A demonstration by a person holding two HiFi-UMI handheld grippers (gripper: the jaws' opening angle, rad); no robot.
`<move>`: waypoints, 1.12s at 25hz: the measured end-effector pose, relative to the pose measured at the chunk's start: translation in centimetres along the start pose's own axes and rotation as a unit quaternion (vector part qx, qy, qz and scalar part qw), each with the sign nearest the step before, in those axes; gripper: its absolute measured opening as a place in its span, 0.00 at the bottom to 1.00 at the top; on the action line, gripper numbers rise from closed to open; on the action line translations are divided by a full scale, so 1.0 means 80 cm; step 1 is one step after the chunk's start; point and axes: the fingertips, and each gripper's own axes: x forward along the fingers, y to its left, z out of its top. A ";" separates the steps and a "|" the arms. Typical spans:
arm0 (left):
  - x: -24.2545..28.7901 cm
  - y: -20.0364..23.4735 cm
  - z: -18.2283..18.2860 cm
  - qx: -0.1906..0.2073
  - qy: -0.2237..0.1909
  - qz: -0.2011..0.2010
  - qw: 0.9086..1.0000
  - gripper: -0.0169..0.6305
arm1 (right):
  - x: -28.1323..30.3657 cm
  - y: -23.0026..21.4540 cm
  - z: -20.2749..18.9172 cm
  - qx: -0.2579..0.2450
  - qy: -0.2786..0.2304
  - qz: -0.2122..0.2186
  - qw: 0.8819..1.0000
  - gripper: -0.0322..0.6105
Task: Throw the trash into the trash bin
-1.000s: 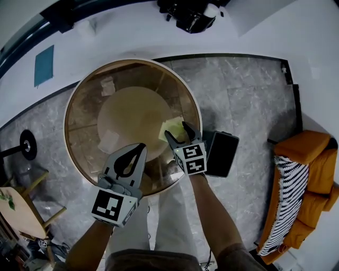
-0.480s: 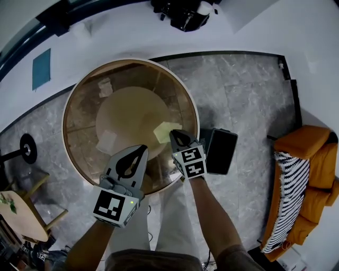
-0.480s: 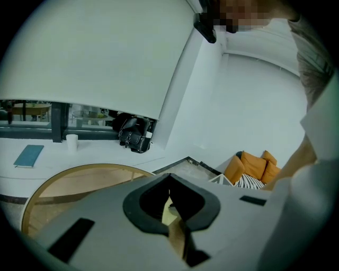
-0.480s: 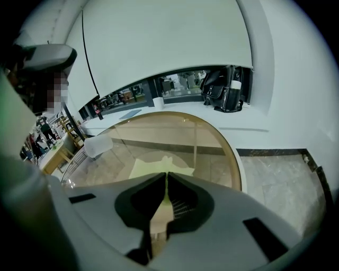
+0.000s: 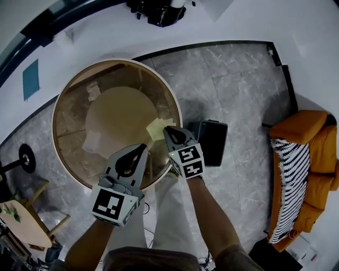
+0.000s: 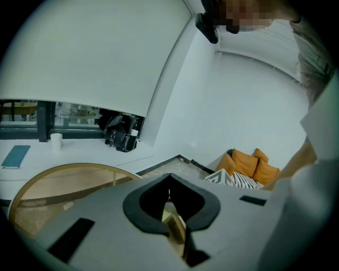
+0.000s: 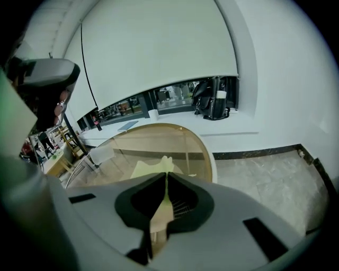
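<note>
My right gripper is shut on a pale yellow sheet of paper over the near right part of the round glass table. In the right gripper view the sheet sticks out past the shut tips of the gripper. A black rectangular trash bin stands on the floor just right of the table, beside my right hand. My left gripper hangs shut over the table's near edge with nothing between its tips; in its own view the left gripper points past the table rim.
Two white scraps lie on the glass. An orange sofa with a striped cushion stands at the right. A black bag and a blue book sit on the white ledge beyond. A small wooden table is at lower left.
The right gripper stood open around the yellow sheet; it has shut on it and lifted it off the glass. Both grippers have shifted, the left one still shut.
</note>
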 end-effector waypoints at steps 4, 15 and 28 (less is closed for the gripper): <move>0.029 -0.057 0.003 0.014 0.006 -0.041 0.999 0.06 | -0.050 -0.040 -0.013 0.011 -0.013 -0.031 0.999 0.10; 0.114 -0.261 -0.012 0.051 0.030 -0.179 0.982 0.05 | -0.234 -0.180 -0.104 0.088 -0.027 -0.154 0.984 0.10; 0.145 -0.318 -0.050 0.073 0.081 -0.209 0.972 0.05 | -0.255 -0.219 -0.201 0.173 -0.018 -0.179 0.968 0.10</move>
